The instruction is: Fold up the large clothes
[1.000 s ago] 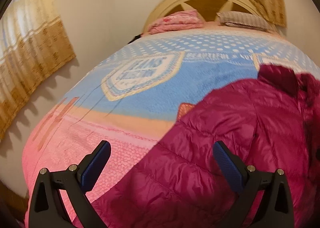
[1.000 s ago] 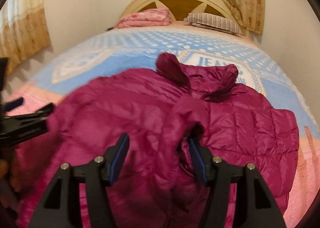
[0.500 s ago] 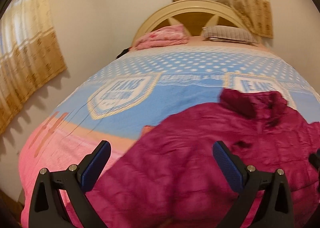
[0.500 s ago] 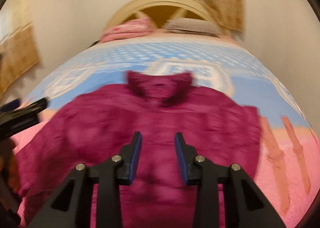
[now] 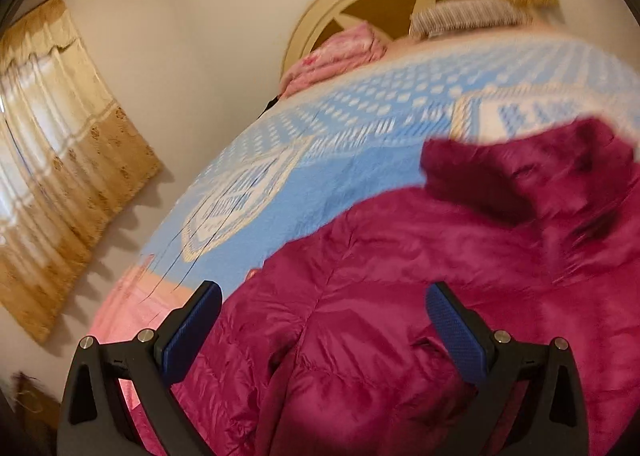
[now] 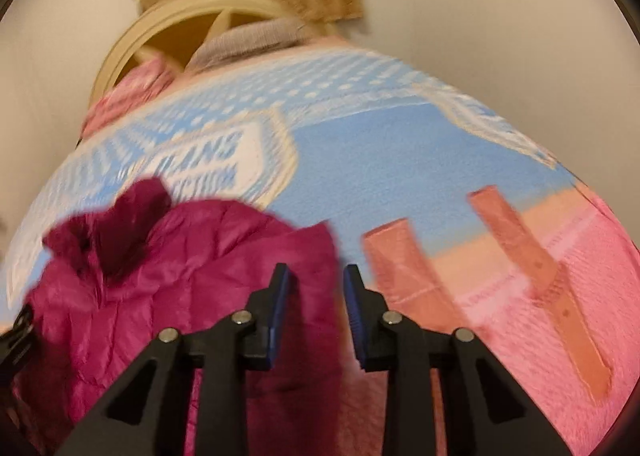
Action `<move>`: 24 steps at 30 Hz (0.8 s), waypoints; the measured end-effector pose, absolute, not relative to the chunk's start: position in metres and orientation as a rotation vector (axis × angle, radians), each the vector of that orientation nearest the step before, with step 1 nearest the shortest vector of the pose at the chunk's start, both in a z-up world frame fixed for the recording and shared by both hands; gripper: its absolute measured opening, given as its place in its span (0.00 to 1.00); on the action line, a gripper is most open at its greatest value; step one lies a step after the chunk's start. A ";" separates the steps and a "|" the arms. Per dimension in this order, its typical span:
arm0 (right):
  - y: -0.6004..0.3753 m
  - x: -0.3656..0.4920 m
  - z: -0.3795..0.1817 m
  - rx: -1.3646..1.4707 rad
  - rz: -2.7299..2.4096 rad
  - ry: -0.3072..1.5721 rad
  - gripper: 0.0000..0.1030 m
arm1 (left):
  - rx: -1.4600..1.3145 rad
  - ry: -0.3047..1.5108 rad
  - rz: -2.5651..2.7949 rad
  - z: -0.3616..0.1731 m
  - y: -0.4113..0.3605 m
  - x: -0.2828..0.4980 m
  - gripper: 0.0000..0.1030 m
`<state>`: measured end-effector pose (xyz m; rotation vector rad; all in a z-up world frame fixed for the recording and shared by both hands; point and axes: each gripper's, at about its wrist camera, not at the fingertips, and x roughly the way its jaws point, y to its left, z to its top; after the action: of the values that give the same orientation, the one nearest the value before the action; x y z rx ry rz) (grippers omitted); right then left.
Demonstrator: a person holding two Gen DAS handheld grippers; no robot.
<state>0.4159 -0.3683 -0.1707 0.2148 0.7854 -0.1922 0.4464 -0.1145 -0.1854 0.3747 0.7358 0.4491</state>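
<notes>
A magenta quilted puffer jacket [image 5: 400, 256] lies spread on the bed, collar [image 5: 500, 168] toward the headboard. My left gripper [image 5: 324, 290] stands wide open just above the jacket's left shoulder and sleeve, with nothing pinched between its blue pads [image 5: 192, 332]. In the right wrist view the jacket [image 6: 180, 256] fills the lower left. My right gripper [image 6: 316, 270] hovers at the jacket's right edge. Its jaws are closing, and a narrow gap remains. The jacket's edge shows in that gap, but the pads [image 6: 278, 304] do not press on it. The view is blurred.
The bed wears a blue, white and pink cover [image 6: 380, 160] with brown strap prints [image 6: 540, 276]. A folded pink blanket [image 5: 340, 56] and a striped pillow [image 5: 468, 14] lie by the cream headboard [image 5: 384, 0]. A tan curtain [image 5: 60, 156] hangs left of the bed.
Both views swung and tilted. The right gripper moved from the jacket's middle to its right edge and its jaws narrowed. The raised fold near them now lies flat. The left gripper stayed wide open.
</notes>
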 end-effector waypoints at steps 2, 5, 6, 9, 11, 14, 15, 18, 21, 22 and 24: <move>-0.354 0.423 -0.184 0.178 -0.148 0.818 0.30 | 0.388 0.770 0.469 -0.202 -0.104 0.453 0.99; -0.343 0.427 -0.206 0.148 -0.137 0.874 0.30 | 0.332 0.825 0.454 -0.221 -0.085 0.457 0.99; -0.341 0.428 -0.211 0.131 -0.141 0.877 0.30 | 0.312 0.827 0.448 -0.222 -0.082 0.457 0.99; -0.343 0.426 -0.214 0.128 -0.143 0.870 0.30 | 0.265 0.848 0.428 -0.227 -0.073 0.460 0.99; -0.345 0.427 -0.216 0.124 -0.146 0.869 0.30 | 0.239 0.853 0.421 -0.228 -0.070 0.460 0.99; -0.343 0.423 -0.217 0.109 -0.154 0.863 0.30 | 0.225 0.849 0.417 -0.230 -0.067 0.461 0.99; -0.343 0.422 -0.217 0.106 -0.155 0.862 0.31 | 0.225 0.848 0.417 -0.231 -0.066 0.461 0.99; -0.341 0.424 -0.217 0.101 -0.160 0.862 0.31 | 0.226 0.845 0.419 -0.231 -0.068 0.461 0.99; -0.339 0.425 -0.217 0.086 -0.168 0.863 0.31 | 0.231 0.842 0.422 -0.232 -0.069 0.459 0.99; -0.338 0.425 -0.217 0.081 -0.171 0.864 0.31 | 0.232 0.841 0.423 -0.233 -0.069 0.459 0.99; -0.337 0.425 -0.218 0.071 -0.177 0.864 0.31 | 0.233 0.840 0.424 -0.233 -0.071 0.459 0.99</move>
<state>0.4252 -0.3368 -0.2177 0.0712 0.8637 -0.1766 0.4588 -0.0714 -0.2326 0.2331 0.8395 0.4241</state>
